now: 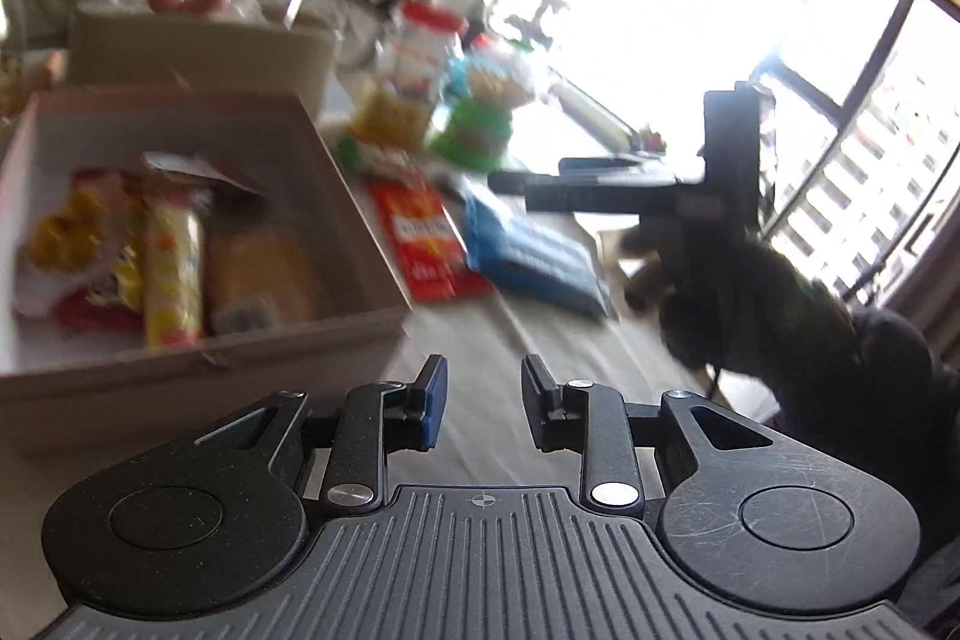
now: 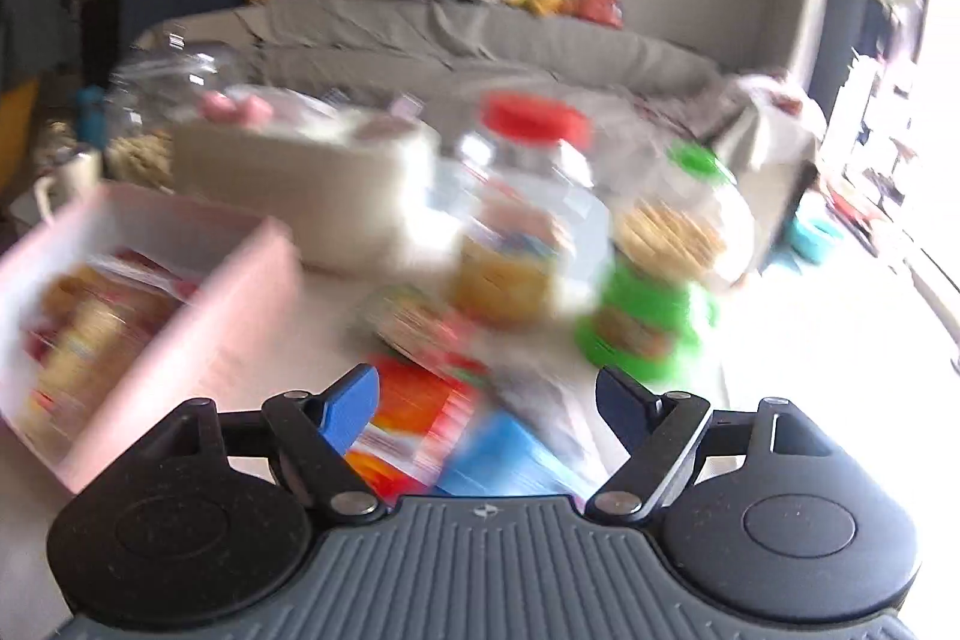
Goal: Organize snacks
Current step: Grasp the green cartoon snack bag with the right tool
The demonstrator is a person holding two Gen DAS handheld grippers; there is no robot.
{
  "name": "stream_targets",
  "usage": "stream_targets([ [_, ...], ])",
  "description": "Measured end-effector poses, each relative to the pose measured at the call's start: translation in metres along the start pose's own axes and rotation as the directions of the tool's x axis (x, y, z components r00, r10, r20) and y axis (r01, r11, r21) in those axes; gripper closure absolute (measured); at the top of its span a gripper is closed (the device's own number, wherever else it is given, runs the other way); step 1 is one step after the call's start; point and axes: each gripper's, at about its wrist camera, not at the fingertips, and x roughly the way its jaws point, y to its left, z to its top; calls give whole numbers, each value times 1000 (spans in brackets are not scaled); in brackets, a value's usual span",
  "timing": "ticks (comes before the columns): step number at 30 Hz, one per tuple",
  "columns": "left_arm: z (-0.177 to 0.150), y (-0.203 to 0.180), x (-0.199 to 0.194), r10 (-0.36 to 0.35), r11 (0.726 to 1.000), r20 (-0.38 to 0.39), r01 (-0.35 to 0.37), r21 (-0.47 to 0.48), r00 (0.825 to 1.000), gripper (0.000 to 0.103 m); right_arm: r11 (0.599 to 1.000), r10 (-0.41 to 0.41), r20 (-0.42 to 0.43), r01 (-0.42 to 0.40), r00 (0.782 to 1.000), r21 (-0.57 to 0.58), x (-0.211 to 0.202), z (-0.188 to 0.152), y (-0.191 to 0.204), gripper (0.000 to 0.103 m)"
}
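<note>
Jaws apart and empty on both: left gripper over bare bench, right gripper over a flat red snack packet and blue packet. Leftward, an open pale cardboard box holds yellow wrapped snacks. Farther back, a red-lidded clear jar and green-lidded jar smear with blur; labels unreadable.

The left gripper has its jaws parted by a narrow gap with nothing between them, its fingers reaching straight forward. The right gripper has its jaws spread wide and empty, its linkage arms splayed outward. In the left wrist view, the right gripper appears ahead and to the right, raised and lying sideways, held by a dark-sleeved hand.
</note>
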Motion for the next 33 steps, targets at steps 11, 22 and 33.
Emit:
stream_targets([
  [11,-12,7,40,154,981,-121,-166,-97,981,72,945,192,-101,-156,976,289,16,-52,-42,29],
  [22,-21,-4,46,259,956,-119,-271,-107,959,72,952,275,-162,-245,948,184,-42,-66,15,62],
  [33,-24,2,33,317,941,-98,-326,-89,943,72,929,137,-76,-102,988,356,34,23,11,34],
])
